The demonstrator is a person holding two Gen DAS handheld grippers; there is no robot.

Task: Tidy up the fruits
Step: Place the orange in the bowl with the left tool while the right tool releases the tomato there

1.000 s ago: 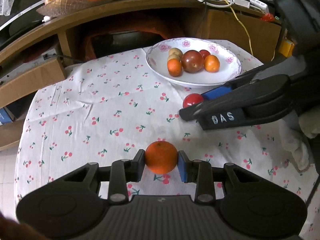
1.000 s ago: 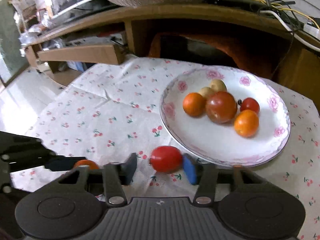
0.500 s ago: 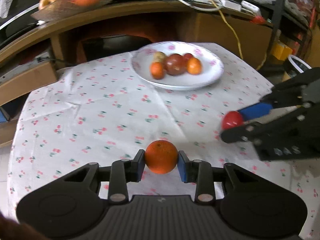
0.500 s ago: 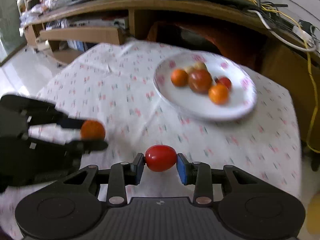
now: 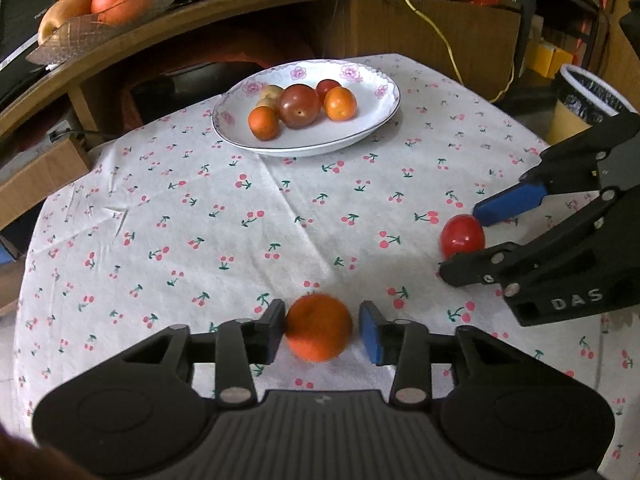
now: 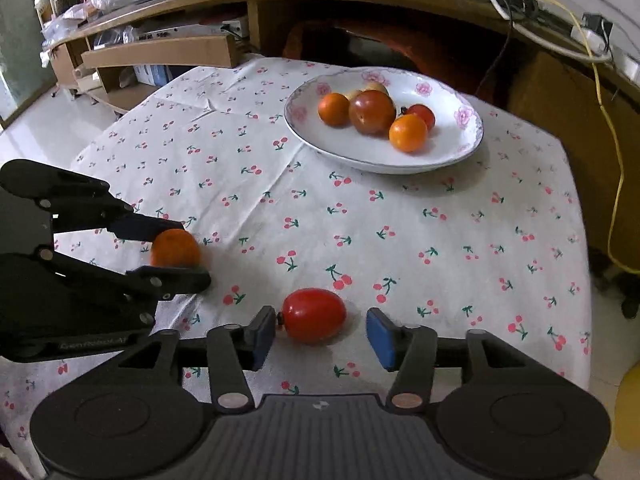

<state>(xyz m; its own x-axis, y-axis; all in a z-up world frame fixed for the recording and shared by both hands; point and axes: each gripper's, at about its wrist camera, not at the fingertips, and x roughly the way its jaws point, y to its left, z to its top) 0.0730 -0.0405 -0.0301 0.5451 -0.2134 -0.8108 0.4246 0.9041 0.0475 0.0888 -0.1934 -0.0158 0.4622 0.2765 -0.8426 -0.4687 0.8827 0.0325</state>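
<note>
A small orange (image 5: 319, 327) lies between the fingers of my left gripper (image 5: 322, 334), blurred, with a gap on its right side; the jaws are open. It also shows in the right wrist view (image 6: 175, 248). A red tomato (image 6: 314, 314) rests on the cherry-print cloth between the open fingers of my right gripper (image 6: 320, 336), touching the left pad only. It also shows in the left wrist view (image 5: 462, 236). A white flowered plate (image 5: 360, 136) at the back holds several small fruits.
A glass bowl of oranges and an apple (image 5: 100, 4) stands on the wooden desk behind. Cables (image 5: 440, 32) hang at the back right. A bin (image 5: 588, 96) stands right of the table. Cardboard boxes (image 6: 160, 54) lie at the left. The table edge (image 6: 588, 280) runs on the right.
Both grippers have opened. The orange and the tomato, held half a second ago, are now released on the cloth near the front of the table.
</note>
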